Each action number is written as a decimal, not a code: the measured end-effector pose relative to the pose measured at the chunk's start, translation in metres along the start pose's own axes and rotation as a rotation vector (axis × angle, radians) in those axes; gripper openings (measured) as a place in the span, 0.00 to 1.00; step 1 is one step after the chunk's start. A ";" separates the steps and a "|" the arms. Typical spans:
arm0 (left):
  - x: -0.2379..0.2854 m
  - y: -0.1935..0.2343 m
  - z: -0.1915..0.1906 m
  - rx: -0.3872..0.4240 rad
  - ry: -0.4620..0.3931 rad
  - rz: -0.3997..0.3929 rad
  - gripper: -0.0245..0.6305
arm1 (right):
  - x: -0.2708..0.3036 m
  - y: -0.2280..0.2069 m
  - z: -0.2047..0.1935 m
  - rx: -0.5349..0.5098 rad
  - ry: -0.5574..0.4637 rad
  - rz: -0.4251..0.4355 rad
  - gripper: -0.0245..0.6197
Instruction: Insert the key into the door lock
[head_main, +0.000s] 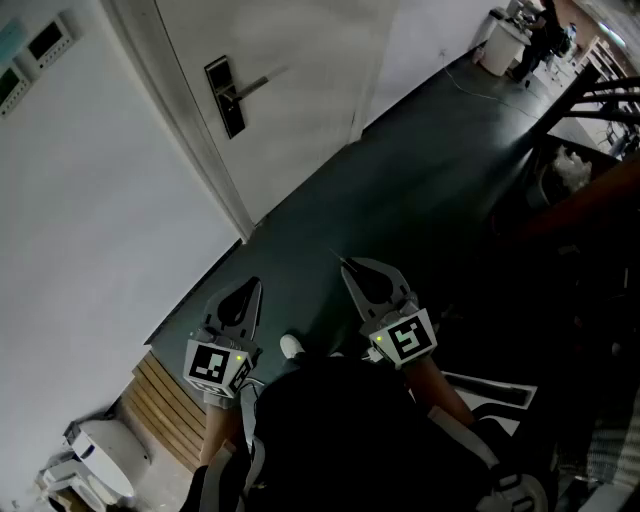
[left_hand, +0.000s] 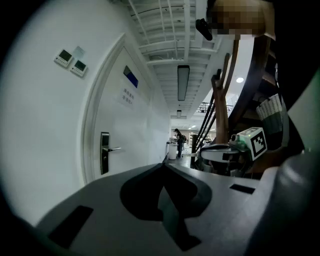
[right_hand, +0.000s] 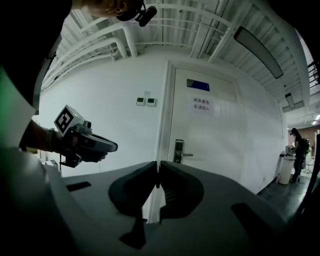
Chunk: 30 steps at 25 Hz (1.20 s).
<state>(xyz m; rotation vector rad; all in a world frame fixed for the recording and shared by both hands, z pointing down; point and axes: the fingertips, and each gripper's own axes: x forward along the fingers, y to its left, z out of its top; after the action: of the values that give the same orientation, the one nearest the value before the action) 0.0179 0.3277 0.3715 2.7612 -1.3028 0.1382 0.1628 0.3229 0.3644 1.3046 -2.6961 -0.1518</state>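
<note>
Right gripper (right_hand: 158, 163): jaws drawn together to a hairline slit, with a thin dark piece, read as the key (right_hand: 158, 185), pinched in that slit just below the tips; little of it shows. Left gripper (left_hand: 163, 165): jaws fully together, tips touching, nothing between them. Both grippers are side by side and apart from each other, the left one to the left of the right one at about the same height, each with its marker cube (head_main: 405, 337) at the person's end. Ahead of both sets of tips lies dark floor (head_main: 400, 190). Beyond the floor, ahead of the right gripper and slightly to its right, stands a closed white door (right_hand: 220, 130). Door lock (right_hand: 178, 150): a dark upright plate with a lever handle (right_hand: 187, 154) pointing away from the door frame (right_hand: 165, 120), well apart from the key and from both grippers. From the left gripper the lock lies ahead and to the left. Two small wall panels (right_hand: 145, 101) are mounted on the white wall left of the frame, above lock level. A sign (right_hand: 201, 104) is fixed on the door above the lock. Far to the right of the right gripper, down the corridor, a person (right_hand: 301, 147) stands near a white bin (right_hand: 286, 169).
</note>
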 end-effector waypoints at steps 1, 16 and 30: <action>-0.003 0.003 -0.002 0.001 -0.005 0.003 0.05 | 0.002 0.003 0.000 0.002 0.005 0.003 0.09; -0.035 0.080 -0.009 -0.029 -0.010 0.093 0.05 | 0.084 0.036 0.004 0.055 0.029 0.089 0.09; -0.058 0.175 -0.016 -0.028 -0.025 0.212 0.05 | 0.196 0.054 0.016 0.054 -0.017 0.176 0.09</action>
<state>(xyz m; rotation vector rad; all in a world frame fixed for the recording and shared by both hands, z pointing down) -0.1546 0.2626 0.3876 2.6038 -1.5883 0.0980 -0.0018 0.2034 0.3736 1.0756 -2.8307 -0.0713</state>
